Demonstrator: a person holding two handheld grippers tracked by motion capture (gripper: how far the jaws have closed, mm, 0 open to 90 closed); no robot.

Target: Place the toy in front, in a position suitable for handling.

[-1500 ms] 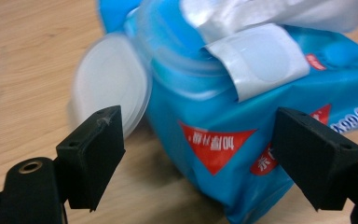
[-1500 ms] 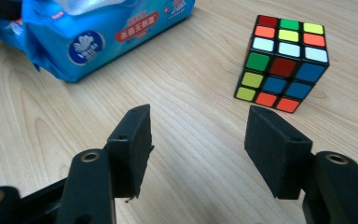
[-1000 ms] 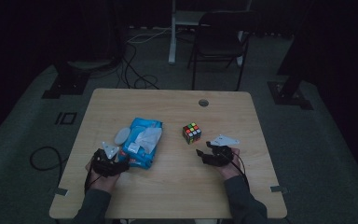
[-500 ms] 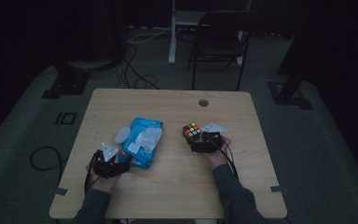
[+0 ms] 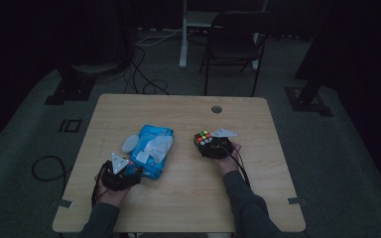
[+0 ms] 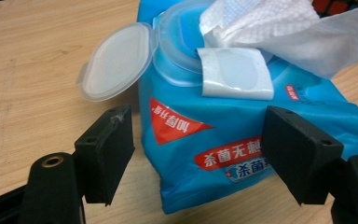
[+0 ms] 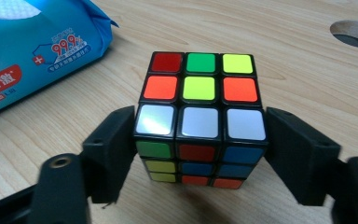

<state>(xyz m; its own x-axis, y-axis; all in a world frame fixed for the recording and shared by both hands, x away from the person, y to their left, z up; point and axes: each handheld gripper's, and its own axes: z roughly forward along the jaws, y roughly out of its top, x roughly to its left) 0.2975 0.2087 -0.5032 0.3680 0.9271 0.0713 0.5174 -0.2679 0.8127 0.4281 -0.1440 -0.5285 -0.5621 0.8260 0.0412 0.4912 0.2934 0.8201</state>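
A blue pack of wet wipes (image 5: 151,148) (image 6: 191,121) lies left of the table's middle, its round lid (image 6: 114,60) flipped open and a white sheet (image 6: 279,28) pulled up. My left gripper (image 5: 133,171) (image 6: 198,149) is open astride the pack's near end; its jaws have just been closing a little, and the left pad stands clear of the wrapper. A scrambled Rubik's cube (image 5: 203,139) (image 7: 200,88) stands to the right of the pack. My right gripper (image 5: 207,145) (image 7: 200,149) has just been closing, and both pads now sit against the cube's sides.
The wooden table (image 5: 178,198) has a round cable hole (image 5: 216,108) (image 7: 354,35) near its far edge. A dark chair (image 5: 233,34) stands behind the table, and cables lie on the floor at the left.
My right gripper has travelled left from the table's right part to the cube and closed around it. The left gripper has stayed at the wipes pack.
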